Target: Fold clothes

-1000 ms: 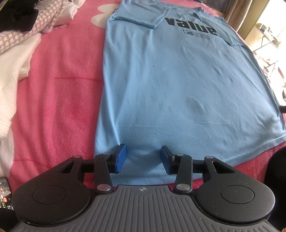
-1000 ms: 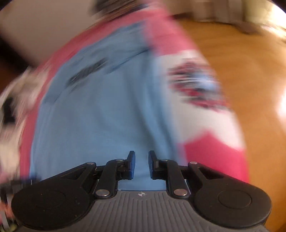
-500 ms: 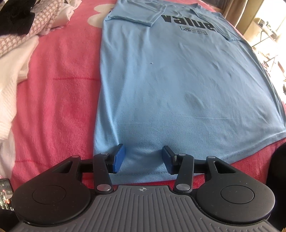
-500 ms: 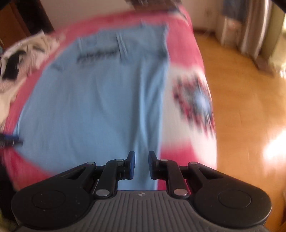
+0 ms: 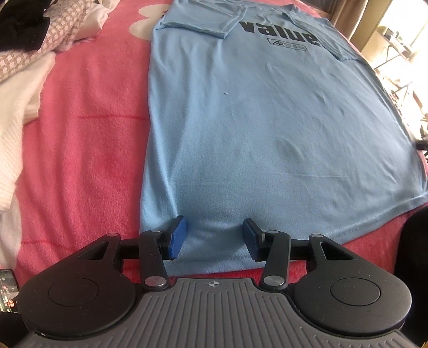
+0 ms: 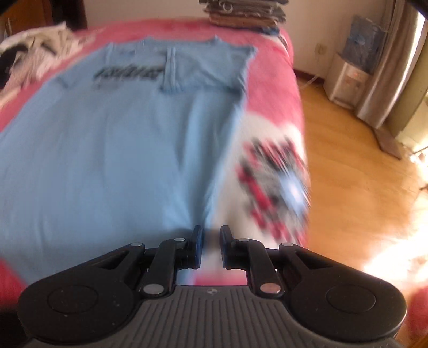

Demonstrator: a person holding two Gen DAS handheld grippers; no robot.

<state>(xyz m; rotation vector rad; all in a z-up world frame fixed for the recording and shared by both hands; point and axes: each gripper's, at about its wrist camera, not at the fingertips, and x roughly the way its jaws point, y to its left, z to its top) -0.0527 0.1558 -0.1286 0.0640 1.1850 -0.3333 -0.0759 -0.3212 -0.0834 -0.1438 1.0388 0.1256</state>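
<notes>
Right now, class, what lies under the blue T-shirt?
The blue T-shirt lies flat on a pink blanket, which shows around it. Anything directly beneath the shirt is covered.

"value" on blue T-shirt

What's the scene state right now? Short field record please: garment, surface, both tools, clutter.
garment: light blue cotton T-shirt with black "value" print, spread flat, both sleeves folded inward
surface: pink fleece blanket on a bed
left tool: open, blue pads straddling the shirt's bottom hem near its left corner
right tool: narrow gap, at the shirt's right hem corner; view blurred, grip unclear
clutter: heap of white and checked clothes left of the shirt
far end: stack of folded dark clothes
</notes>
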